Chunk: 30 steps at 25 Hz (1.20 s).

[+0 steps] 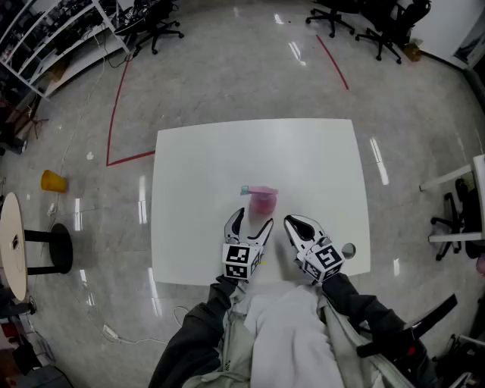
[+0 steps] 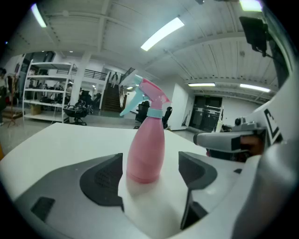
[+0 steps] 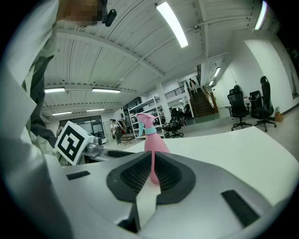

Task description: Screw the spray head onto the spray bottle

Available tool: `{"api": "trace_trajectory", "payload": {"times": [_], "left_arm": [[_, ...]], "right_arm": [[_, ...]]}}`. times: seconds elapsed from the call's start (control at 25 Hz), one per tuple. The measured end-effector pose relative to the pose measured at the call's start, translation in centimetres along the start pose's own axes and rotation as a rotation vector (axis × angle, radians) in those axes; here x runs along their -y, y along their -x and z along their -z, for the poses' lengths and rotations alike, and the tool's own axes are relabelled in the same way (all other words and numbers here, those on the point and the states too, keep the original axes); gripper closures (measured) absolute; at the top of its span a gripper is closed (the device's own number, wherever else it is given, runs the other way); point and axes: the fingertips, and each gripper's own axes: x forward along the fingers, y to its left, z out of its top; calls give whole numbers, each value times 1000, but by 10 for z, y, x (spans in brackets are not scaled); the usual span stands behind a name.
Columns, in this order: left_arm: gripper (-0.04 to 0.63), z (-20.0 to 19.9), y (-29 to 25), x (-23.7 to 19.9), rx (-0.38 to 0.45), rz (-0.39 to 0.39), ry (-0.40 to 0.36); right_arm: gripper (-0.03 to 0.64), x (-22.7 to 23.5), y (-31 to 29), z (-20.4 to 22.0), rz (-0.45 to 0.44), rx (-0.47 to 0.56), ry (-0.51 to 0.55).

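A pink spray bottle stands upright on the white table, with its pink and teal spray head sitting on the neck. My left gripper is open just short of the bottle. In the left gripper view the bottle stands centred ahead of the spread jaws, and neither pad touches it. My right gripper is to the right of the bottle, shut with nothing in it. In the right gripper view the bottle shows beyond the closed jaws of the right gripper.
A small round grey object lies near the table's front right corner. On the floor stand a round side table and a yellow object at the left. Office chairs stand far back.
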Motion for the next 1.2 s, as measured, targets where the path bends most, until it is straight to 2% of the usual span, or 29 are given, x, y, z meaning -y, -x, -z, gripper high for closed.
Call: {"api": "trace_trajectory", "payload": {"times": [0.12, 0.16, 0.24, 0.32, 0.36, 0.44, 0.48, 0.6, 0.72, 0.88, 1.04, 1.2], "left_arm": [[179, 7, -23, -6, -48, 9, -111], [179, 8, -29, -7, -55, 11, -138], [179, 7, -41, -9, -57, 15, -173], [124, 7, -51, -10, -54, 16, -181], [124, 8, -57, -9, -55, 19, -180], [124, 13, -69, -7, -70, 32, -190], [124, 17, -76, -5, -79, 42, -199], [124, 21, -89, -9, -105, 57, -202], [139, 20, -94, -16, -133, 58, -215], [144, 19, -89, 3, -145, 99, -305], [146, 13, -68, 36, -163, 238, -302], [146, 7, -41, 56, -179, 358, -353]], "right_arm": [[621, 3, 0, 2, 9, 0, -9], [621, 4, 0, 2, 12, 0, -10], [621, 7, -1, 1, 13, 5, -14], [620, 8, 0, -1, -2, 16, -37], [602, 10, 0, -2, -10, 20, -55], [470, 12, -1, -2, -22, 17, -74], [440, 13, -2, -2, -28, 8, -67], [426, 9, -10, -8, -61, -18, 6], [425, 4, -26, -30, -118, -19, 81], [425, 6, -39, -59, -223, -44, 211], [416, -20, -38, -64, -412, -115, 304], [416, -58, -37, -74, -536, -116, 284]]}}
